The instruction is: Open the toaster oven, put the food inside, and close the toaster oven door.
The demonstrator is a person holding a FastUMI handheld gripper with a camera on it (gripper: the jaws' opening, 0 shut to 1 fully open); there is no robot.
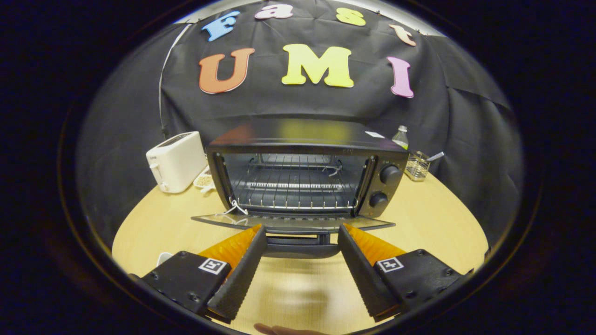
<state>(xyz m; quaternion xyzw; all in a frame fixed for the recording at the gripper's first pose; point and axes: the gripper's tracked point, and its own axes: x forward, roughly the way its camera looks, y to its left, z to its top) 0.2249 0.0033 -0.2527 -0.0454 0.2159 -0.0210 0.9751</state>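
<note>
A black toaster oven (pixel 305 135) stands on the round wooden table (pixel 433 218), straight ahead of the fingers. Its glass door (pixel 293 222) is folded down flat, and the door handle (pixel 300 244) lies between my fingertips. Inside the oven, a wire rack (pixel 293 186) shows with nothing on it. Two knobs (pixel 389 174) sit on the oven's right panel. My gripper (pixel 301 232) is open, its fingers (pixel 242 265) spread wide on either side of the handle without pressing on it. No food is between the fingers.
A white toaster (pixel 176 160) stands left of the oven, with a small dish (pixel 204 180) beside it. Behind the oven's right side are a clear bottle (pixel 400 137) and a small clear holder (pixel 416 165). A fingertip (pixel 279 330) shows at the near table edge.
</note>
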